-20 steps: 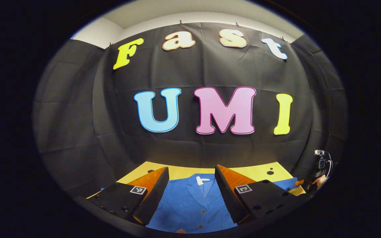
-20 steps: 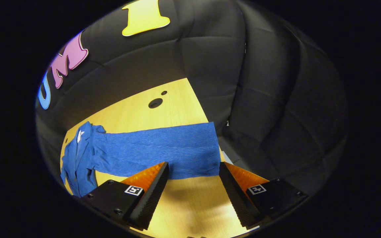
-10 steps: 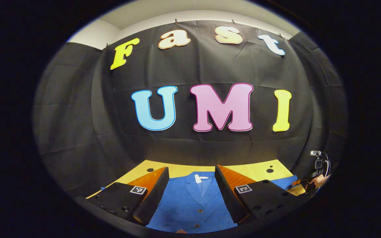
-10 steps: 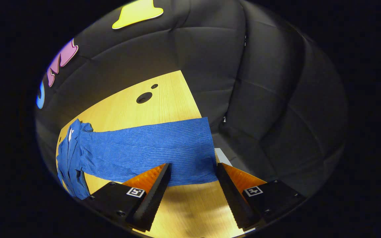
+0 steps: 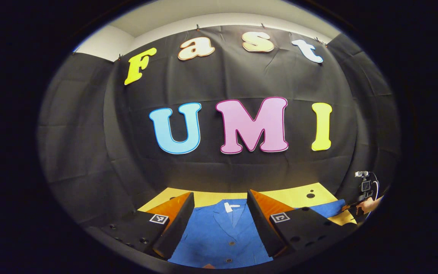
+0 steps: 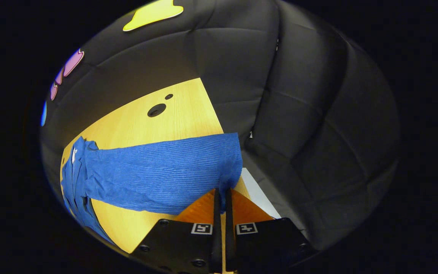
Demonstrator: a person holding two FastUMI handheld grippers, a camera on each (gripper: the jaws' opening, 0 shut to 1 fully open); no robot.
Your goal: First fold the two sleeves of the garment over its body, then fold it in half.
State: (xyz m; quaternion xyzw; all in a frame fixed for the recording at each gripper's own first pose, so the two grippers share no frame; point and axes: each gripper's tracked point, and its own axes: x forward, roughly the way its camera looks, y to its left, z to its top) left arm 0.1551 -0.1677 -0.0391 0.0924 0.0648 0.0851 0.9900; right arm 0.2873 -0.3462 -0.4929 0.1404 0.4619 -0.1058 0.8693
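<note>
A blue garment (image 5: 222, 236) was found spread flat on a yellow wooden table (image 6: 181, 118), front side up, with its collar and a white neck label (image 5: 231, 207) towards the booth's back wall. In the left gripper view, the left gripper (image 5: 219, 224) was held over the garment's chest with its fingers set wide apart (nothing was gripped between them); two buttons were noted on the garment's front between the fingers.

In the right gripper view, the garment's sleeve (image 6: 158, 171) was seen stretched out straight from the body across the table, its cuff end reaching the table edge farthest from the collar. The right gripper (image 6: 222, 198) was closed to a narrow slit on the near corner of that cuff, and a pinch of blue cloth was seen pressed between both fingers. The cuff corner was drawn slightly downward at the grip.

In the left gripper view, the right gripper and a hand (image 5: 367, 205) holding it were observed at the sleeve's far end.
</note>
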